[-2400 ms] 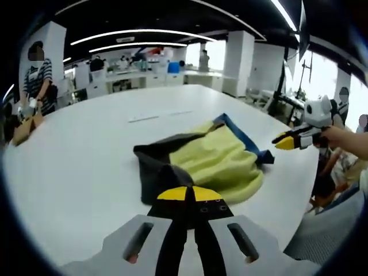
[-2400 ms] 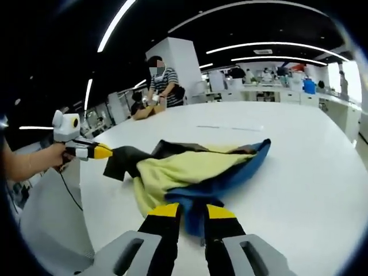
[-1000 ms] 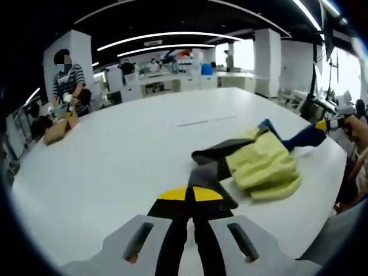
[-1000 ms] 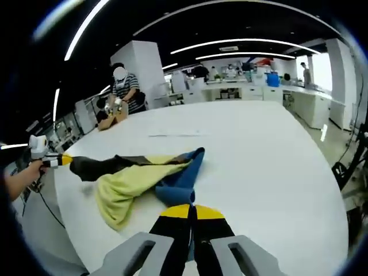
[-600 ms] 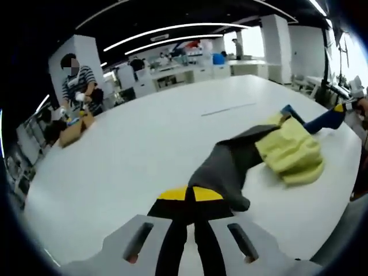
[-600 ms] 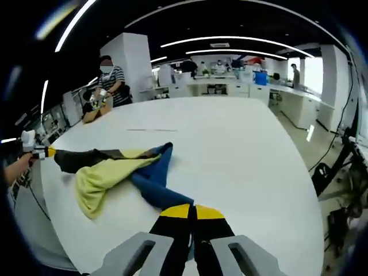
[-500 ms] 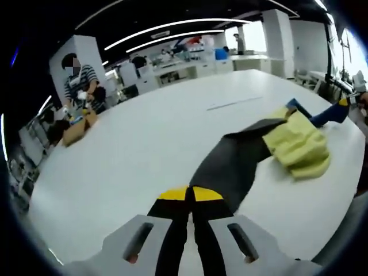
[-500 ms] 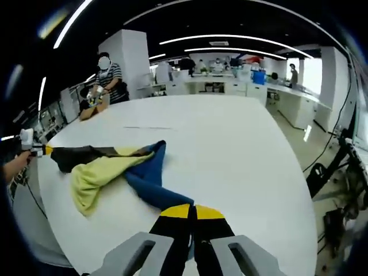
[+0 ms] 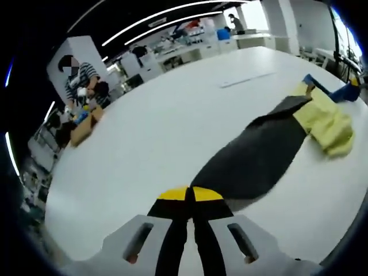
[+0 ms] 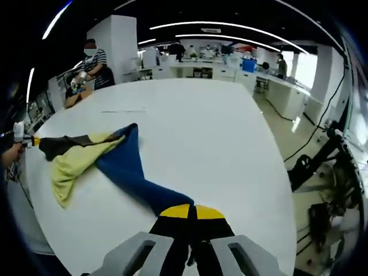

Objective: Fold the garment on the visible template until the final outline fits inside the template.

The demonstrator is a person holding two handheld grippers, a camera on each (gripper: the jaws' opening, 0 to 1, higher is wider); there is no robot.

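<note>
Garment (image 9: 259, 158) stretched across the white worktop (image 9: 149, 138), left tool (image 9: 190, 194) clamped on its dark end, right tool (image 10: 192, 211) clamped on its blue end.

Both views are evenly bright under long ceiling light strips (image 10: 230, 29), with daylight glare from windows (image 9: 253, 7) at the far right. The white table (image 10: 201, 132) is washed pale, shadows faint. Fisheye bending curves the edges; far figures and the near jaws look soft.
</note>
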